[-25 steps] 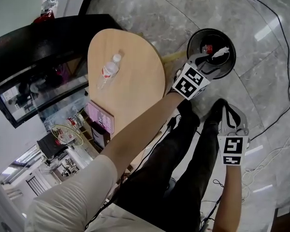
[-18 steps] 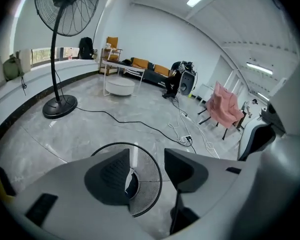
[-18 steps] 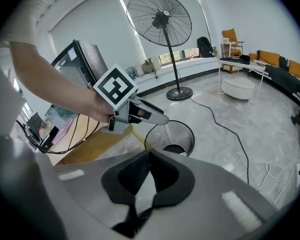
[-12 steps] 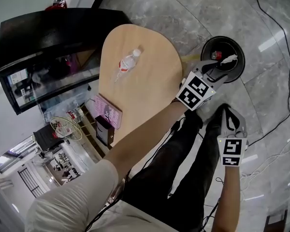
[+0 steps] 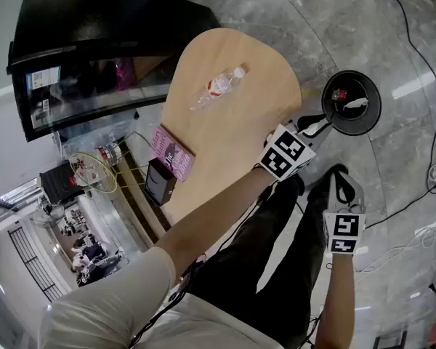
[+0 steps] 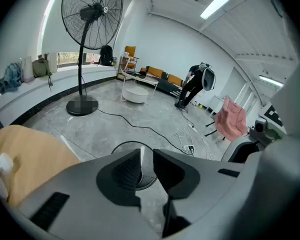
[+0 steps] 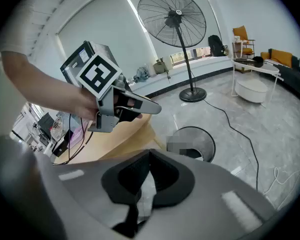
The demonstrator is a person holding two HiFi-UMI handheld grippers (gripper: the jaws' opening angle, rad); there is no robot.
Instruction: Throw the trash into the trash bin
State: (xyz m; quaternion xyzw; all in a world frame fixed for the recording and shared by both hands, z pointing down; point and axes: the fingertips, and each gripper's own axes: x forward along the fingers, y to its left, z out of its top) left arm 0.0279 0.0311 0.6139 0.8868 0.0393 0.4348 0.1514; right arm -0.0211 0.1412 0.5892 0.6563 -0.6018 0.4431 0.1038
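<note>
The black round trash bin [image 5: 354, 102] stands on the floor beside the table and holds a red piece and a white piece of trash. A clear plastic bottle [image 5: 219, 87] with a red label lies on the light wooden table [image 5: 240, 129]. My left gripper [image 5: 315, 125] hangs above the floor between the table edge and the bin. Its jaws are closing to a narrow gap with nothing between them, and the bin [image 6: 136, 160] shows through that gap behind the left gripper [image 6: 146, 156]. My right gripper [image 5: 341, 176] is lower, over the person's legs, jaws together and empty.
A black cabinet [image 5: 94, 42] stands behind the table, with a pink booklet [image 5: 171, 153] at its base. Cables [image 5: 421, 64] run across the grey marble floor. A tall pedestal fan [image 6: 90, 19] stands beyond the bin, and a person [image 6: 196, 85] bends over far off.
My left gripper has risen and drawn back from over the bin toward the table edge, and its jaws have narrowed. The right gripper rose slightly. The head view swung toward the table.
</note>
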